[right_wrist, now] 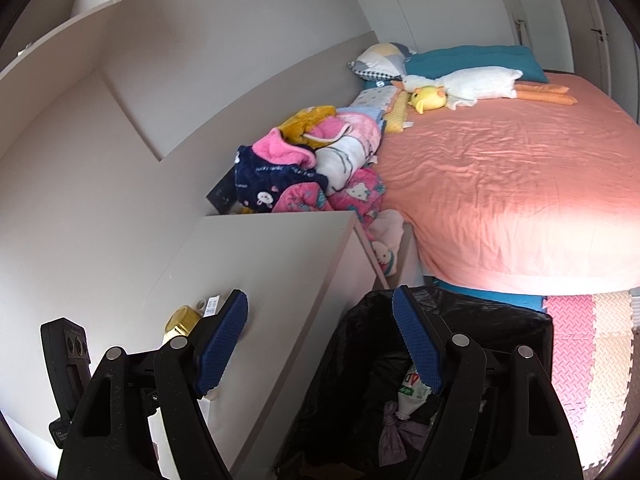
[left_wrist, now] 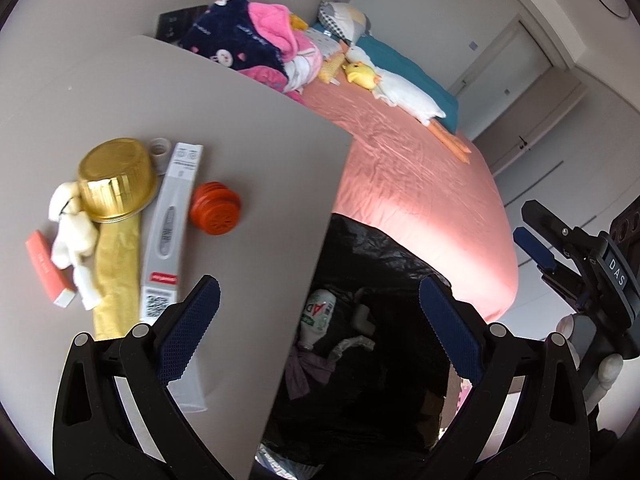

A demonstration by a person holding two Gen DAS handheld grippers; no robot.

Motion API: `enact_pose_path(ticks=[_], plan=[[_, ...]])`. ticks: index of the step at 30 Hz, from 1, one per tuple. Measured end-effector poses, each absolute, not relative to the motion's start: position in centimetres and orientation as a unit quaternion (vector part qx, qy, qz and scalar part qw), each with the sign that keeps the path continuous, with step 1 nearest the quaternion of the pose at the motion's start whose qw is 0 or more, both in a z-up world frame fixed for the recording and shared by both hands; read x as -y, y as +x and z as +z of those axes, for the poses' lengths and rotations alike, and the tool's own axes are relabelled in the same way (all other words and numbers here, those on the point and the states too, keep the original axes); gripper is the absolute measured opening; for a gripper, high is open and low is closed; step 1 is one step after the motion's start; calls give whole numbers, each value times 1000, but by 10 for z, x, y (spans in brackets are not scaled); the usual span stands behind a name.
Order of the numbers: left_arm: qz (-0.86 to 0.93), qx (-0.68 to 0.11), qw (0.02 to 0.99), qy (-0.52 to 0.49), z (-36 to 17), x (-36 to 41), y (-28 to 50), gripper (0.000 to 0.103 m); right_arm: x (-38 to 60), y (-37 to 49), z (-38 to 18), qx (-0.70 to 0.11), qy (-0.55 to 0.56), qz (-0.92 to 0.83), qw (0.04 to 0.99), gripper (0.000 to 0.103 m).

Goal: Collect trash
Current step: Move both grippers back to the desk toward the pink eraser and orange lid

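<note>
On the grey table [left_wrist: 248,128] lie an upturned gold foil cup [left_wrist: 116,184], a long grey box [left_wrist: 172,220], an orange ribbed cap [left_wrist: 216,208], a small white cap [left_wrist: 162,150], a white plush toy [left_wrist: 74,240], a pink box [left_wrist: 44,266] and a gold paper strip [left_wrist: 116,280]. Beside the table stands a black trash bag [left_wrist: 384,256], with a white bottle [left_wrist: 320,312] and crumpled scraps inside. My left gripper [left_wrist: 320,284] hangs open and empty over the table's edge and the bag. My right gripper [right_wrist: 318,296] is also open and empty, above the bag [right_wrist: 480,320] and the table [right_wrist: 272,264].
A bed with a pink sheet [right_wrist: 500,168] fills the right side, with piled clothes [right_wrist: 320,168], pillows and a plush goose [right_wrist: 468,84] on it. Foam floor mats [right_wrist: 592,360] lie past the bag. A wall and shelves [right_wrist: 60,40] close off the left.
</note>
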State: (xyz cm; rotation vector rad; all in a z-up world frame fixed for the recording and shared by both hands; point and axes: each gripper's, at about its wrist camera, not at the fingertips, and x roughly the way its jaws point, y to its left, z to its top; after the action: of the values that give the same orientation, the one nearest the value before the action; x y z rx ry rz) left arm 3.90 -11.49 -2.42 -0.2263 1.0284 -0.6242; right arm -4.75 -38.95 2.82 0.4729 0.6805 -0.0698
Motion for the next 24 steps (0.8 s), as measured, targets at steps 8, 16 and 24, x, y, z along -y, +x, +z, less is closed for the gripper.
enact_pose_path(ticks=[8,16,24], plan=[[-260,-477,831,-122,-26,79,40,96,355,-27,23,-350,213,0,912,76],[-224,-470,843,-135,-29,48,41,96,328,-8,14,-370,199,32,907,76],[-179,-457,859,-146,-35,19,46,96,299,12,3,-383,172,70,905,74]])
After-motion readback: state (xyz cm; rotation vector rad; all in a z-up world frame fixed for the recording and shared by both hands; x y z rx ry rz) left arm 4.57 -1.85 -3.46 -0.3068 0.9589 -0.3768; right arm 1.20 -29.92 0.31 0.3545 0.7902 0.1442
